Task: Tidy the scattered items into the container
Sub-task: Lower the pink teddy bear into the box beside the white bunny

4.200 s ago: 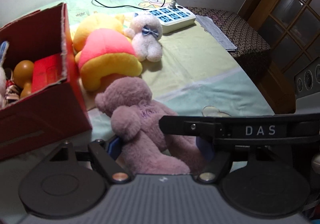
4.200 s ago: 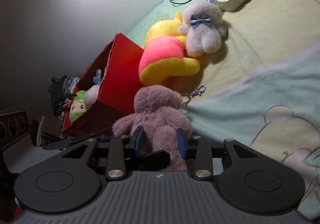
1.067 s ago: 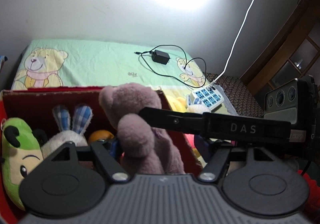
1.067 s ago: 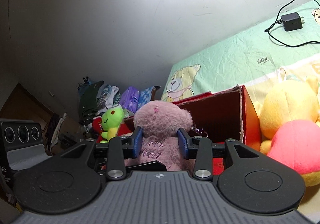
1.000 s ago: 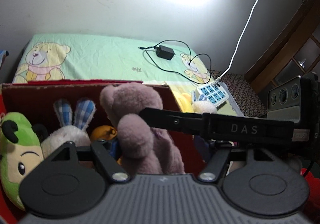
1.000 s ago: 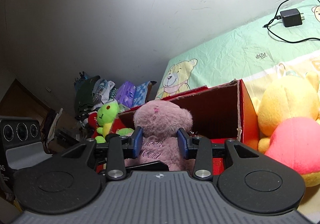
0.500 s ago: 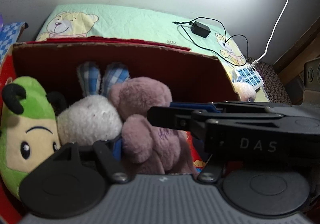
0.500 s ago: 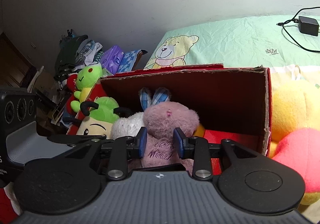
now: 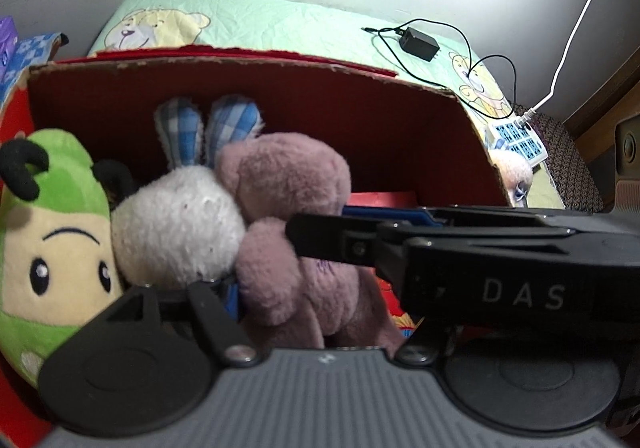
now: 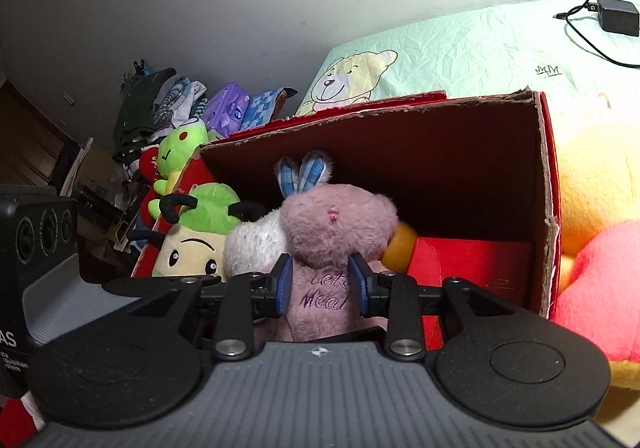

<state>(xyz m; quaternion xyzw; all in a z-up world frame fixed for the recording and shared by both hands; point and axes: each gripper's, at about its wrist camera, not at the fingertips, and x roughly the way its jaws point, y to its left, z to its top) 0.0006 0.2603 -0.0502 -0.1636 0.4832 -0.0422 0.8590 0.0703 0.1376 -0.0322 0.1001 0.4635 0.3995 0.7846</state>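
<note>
Your purple teddy bear (image 10: 334,248) sits inside the red cardboard box (image 10: 460,152), near the middle of it, head up, with stitched lettering showing on its chest in the right wrist view. Your right gripper (image 10: 320,285) is pinching the bear's body just below the head, the blue pads (image 10: 285,284) pressed into the plush on both sides. Your left gripper (image 9: 320,288) also straddles the bear, lower on its body; its jaws are opening, and you can see only one blue pad (image 9: 232,294) beside the bear's arm, while the other finger is hidden behind the right gripper's arm, so contact on that side cannot be told. Pressed against the bear, toward the box's left end, is a white plush rabbit (image 9: 176,220) with blue checked ears standing up behind the bear's head. Further toward that end sits a green plush doll (image 9: 52,248) with black antennae. On the bear's other side, an orange rounded toy (image 10: 400,246) peeks out beside its head, and a flat red packet (image 10: 472,268) lies on the box floor. Outside the box's right wall rests a large yellow and pink plush (image 10: 600,248). Beyond the box, a black charger (image 9: 418,44) with its cable lies on the green bear-print sheet (image 9: 280,24), and a white power strip (image 9: 516,138) sits past the box's right corner.
</note>
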